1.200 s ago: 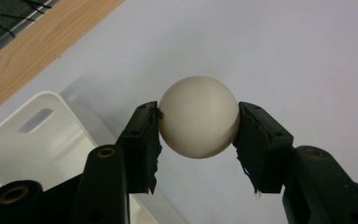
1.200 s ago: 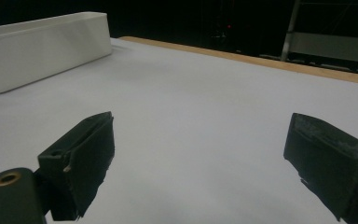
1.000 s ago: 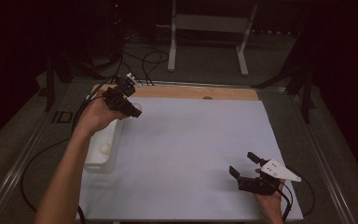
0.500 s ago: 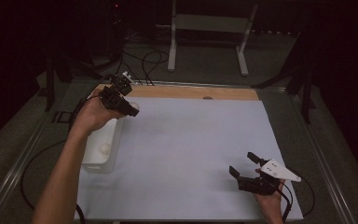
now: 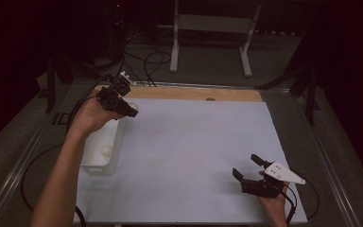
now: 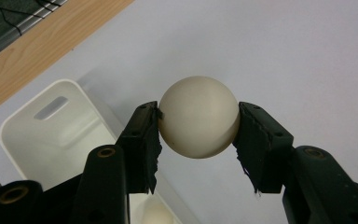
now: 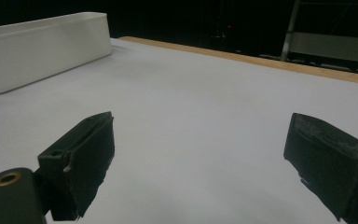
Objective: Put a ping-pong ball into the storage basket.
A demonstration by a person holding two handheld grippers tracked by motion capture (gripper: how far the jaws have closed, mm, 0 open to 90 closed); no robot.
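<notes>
Running along the far side of the pale grey table sheet (image 5: 194, 142), a light wooden edge strip (image 5: 194, 93) is seen, and a broad bare stretch of the sheet is left open between the two hands. At the sheet's left edge a white rectangular plastic bin (image 5: 105, 150) is set, with a slot handle visible in its end wall in the left gripper view. One small cream ball (image 5: 106, 150) is seen lying inside the bin; whether it touches a wall cannot be told. Above the far end of the bin, the left gripper (image 6: 198, 128) is held in the air and is clamped on a smooth cream-white ball (image 6: 198, 116), which is pressed between both black pads and carried clear of the sheet. Near the sheet's near right corner the right gripper (image 5: 248, 169) is held low, well apart from the bin, its jaws spread wide with nothing between them and only bare sheet seen beyond in the right gripper view.
</notes>
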